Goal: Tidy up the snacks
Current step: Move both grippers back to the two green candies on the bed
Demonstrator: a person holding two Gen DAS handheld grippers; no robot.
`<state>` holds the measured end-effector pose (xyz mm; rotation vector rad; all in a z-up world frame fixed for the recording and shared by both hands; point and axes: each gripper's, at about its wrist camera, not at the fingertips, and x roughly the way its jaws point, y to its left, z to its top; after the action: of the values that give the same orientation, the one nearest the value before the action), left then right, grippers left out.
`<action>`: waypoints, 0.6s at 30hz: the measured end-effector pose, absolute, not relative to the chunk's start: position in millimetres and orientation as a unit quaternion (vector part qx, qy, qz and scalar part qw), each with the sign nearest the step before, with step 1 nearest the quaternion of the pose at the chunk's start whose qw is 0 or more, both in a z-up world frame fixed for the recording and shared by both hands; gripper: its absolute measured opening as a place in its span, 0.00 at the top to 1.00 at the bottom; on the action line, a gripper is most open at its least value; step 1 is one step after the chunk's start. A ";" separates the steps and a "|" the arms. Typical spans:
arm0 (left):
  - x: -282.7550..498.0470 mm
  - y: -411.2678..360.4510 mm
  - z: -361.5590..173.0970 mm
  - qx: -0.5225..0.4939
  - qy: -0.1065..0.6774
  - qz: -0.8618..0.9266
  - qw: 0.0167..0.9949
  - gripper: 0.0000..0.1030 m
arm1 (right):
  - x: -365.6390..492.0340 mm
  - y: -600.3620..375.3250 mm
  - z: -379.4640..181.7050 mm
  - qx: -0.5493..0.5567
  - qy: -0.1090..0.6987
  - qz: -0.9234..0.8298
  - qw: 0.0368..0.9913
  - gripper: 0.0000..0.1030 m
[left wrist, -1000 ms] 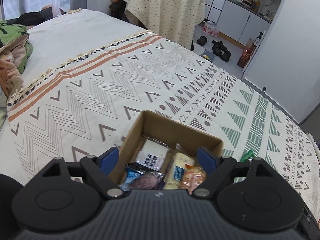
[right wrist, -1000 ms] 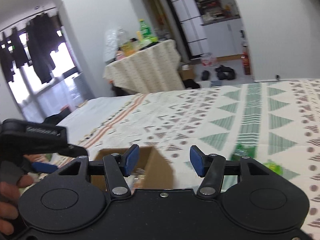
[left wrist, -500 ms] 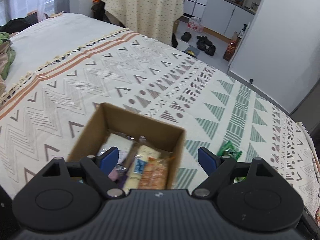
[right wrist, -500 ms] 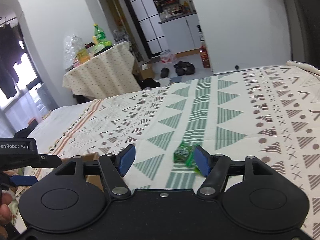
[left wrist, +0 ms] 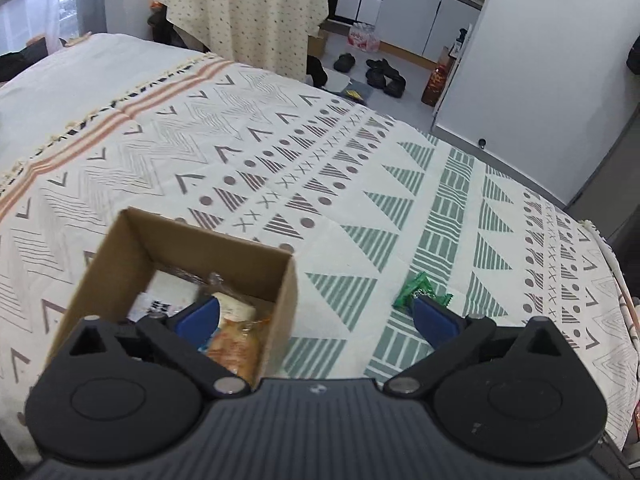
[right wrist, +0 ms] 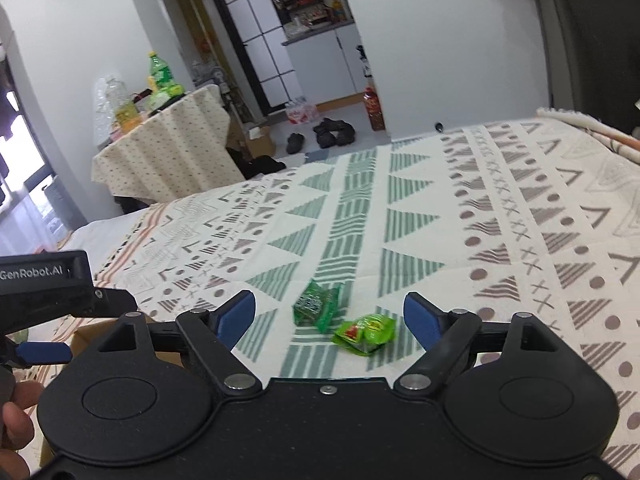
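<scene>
An open cardboard box [left wrist: 188,256] sits on the patterned bedspread [left wrist: 360,168] and holds several wrapped snacks [left wrist: 236,344]. My left gripper [left wrist: 316,316] hovers over the box's right wall, its jaws opening with nothing pressed between them. A dark green packet [left wrist: 418,290] lies just beyond its right fingertip. In the right wrist view that dark green packet [right wrist: 316,306] and a bright green packet [right wrist: 366,330] lie on the bedspread between my right gripper's [right wrist: 328,316] fingers. Its jaws are opening and the pads touch neither packet. The left gripper body [right wrist: 40,284] shows at the far left.
A table under a dotted cloth [left wrist: 248,12] with bottles [right wrist: 160,76] stands past the bed's far side. Shoes [left wrist: 380,72] lie on the floor by white cabinets [left wrist: 420,20]. The bed's edge falls away on the right [left wrist: 608,248]. A person's hand [right wrist: 16,420] grips the left tool.
The left gripper has slid right, so the box now sits at the view's left and a green packet has appeared. The right gripper swung right and dipped toward the green packets. Both jaws widened.
</scene>
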<state>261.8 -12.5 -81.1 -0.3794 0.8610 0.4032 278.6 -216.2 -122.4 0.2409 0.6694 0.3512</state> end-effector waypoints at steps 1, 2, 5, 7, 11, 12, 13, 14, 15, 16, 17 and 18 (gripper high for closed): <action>264.4 -13.5 -83.2 -0.184 0.413 0.190 0.871 0.00 | 280.0 -217.2 -124.5 0.119 0.329 0.168 0.922 0.21; 266.8 -14.3 -85.0 -0.186 0.415 0.187 0.871 0.00 | 281.1 -217.8 -126.6 0.120 0.333 0.165 0.921 0.21; 275.2 -17.2 -90.4 -0.189 0.419 0.179 0.870 0.00 | 284.6 -218.9 -133.6 0.121 0.341 0.161 0.918 0.20; 280.7 -18.2 -94.5 -0.192 0.421 0.174 0.869 0.00 | 287.2 -219.1 -138.7 0.121 0.348 0.158 0.916 0.20; 290.8 -18.3 -102.0 -0.204 0.425 0.170 0.865 0.00 | 291.6 -219.6 -148.7 0.123 0.362 0.154 0.911 0.20; 293.0 -19.0 -103.3 -0.202 0.424 0.172 0.866 0.00 | 292.7 -219.3 -151.0 0.123 0.364 0.154 0.910 0.20; 295.5 -19.2 -105.0 -0.198 0.424 0.174 0.866 0.00 | 294.0 -218.6 -153.4 0.122 0.367 0.154 0.909 0.21; 297.7 -18.8 -106.5 -0.197 0.424 0.176 0.866 0.00 | 295.3 -217.9 -155.2 0.123 0.370 0.155 0.908 0.23; 299.8 -18.1 -107.7 -0.198 0.424 0.178 0.866 0.00 | 296.8 -217.2 -157.3 0.124 0.373 0.156 0.906 0.24; 301.3 -17.3 -107.6 -0.199 0.423 0.180 0.866 0.00 | 298.3 -216.5 -160.1 0.126 0.378 0.157 0.904 0.27; 302.5 -17.1 -106.8 -0.198 0.420 0.181 0.867 0.00 | 300.2 -215.8 -163.3 0.128 0.384 0.159 0.901 0.31; 303.6 -17.4 -105.4 -0.196 0.418 0.182 0.868 0.01 | 301.8 -215.1 -166.5 0.130 0.389 0.161 0.898 0.33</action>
<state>303.6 -17.4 -105.4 -0.4093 0.8742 0.3816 301.8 -215.1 -166.5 0.2684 0.8057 0.3328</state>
